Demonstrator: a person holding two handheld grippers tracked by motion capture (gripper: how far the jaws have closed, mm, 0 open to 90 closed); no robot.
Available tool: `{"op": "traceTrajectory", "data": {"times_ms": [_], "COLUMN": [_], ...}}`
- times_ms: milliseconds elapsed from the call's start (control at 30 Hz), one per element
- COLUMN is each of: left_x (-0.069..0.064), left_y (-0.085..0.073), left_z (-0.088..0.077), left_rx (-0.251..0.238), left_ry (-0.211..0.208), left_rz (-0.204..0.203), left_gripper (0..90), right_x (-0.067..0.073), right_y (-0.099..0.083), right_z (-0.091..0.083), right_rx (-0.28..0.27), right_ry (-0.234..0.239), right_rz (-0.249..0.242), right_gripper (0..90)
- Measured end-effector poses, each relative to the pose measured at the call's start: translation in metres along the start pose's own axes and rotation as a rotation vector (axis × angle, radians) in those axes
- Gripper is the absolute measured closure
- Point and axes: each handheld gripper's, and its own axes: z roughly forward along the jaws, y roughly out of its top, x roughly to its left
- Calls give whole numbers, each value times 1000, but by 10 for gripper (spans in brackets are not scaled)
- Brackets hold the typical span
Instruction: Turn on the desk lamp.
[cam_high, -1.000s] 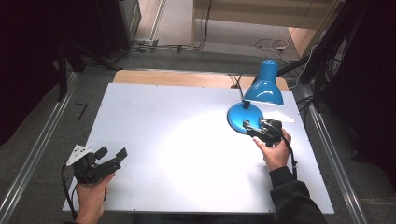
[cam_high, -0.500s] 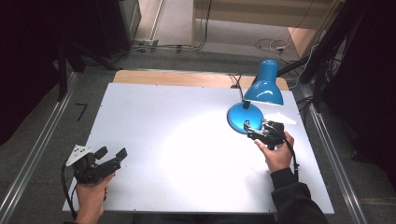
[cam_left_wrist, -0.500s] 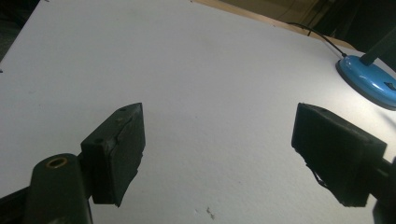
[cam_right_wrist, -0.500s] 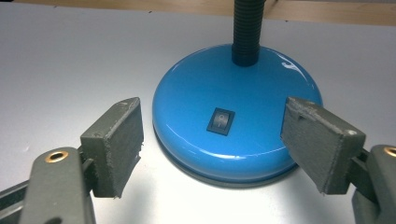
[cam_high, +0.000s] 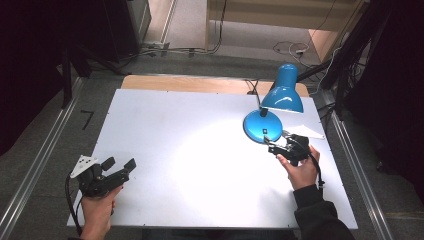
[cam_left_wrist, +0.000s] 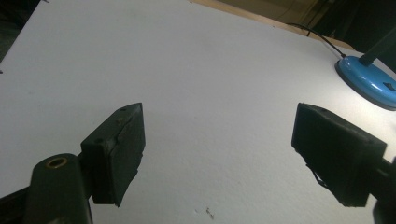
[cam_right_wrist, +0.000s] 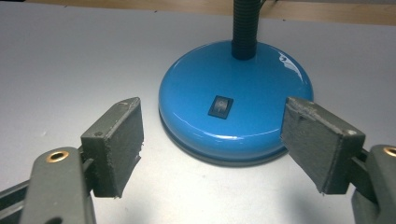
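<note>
Right gripper (cam_right_wrist: 212, 149) jaws spread wide, nothing held, aimed at the round glossy blue lamp base (cam_right_wrist: 236, 126) with its small black rocker switch (cam_right_wrist: 220, 107); tips just short of the base rim. Blue desk lamp (cam_high: 280, 97) sits far-right on the white tabletop (cam_high: 190, 150). Left gripper (cam_left_wrist: 217, 154) also wide open, empty, near-left corner.
</note>
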Motion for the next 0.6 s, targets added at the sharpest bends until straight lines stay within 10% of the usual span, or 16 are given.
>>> {"op": "traceTrajectory", "data": {"times_ms": [600], "left_x": [-1], "left_y": [0], "left_z": [0], "left_rx": [2], "left_ry": [2], "left_rz": [3], "left_gripper": [179], "right_x": [-12], "right_y": [-10], "right_z": [-25], "right_rx": [7], "right_ry": [-12], "right_rz": [16], "right_gripper": [196]}}
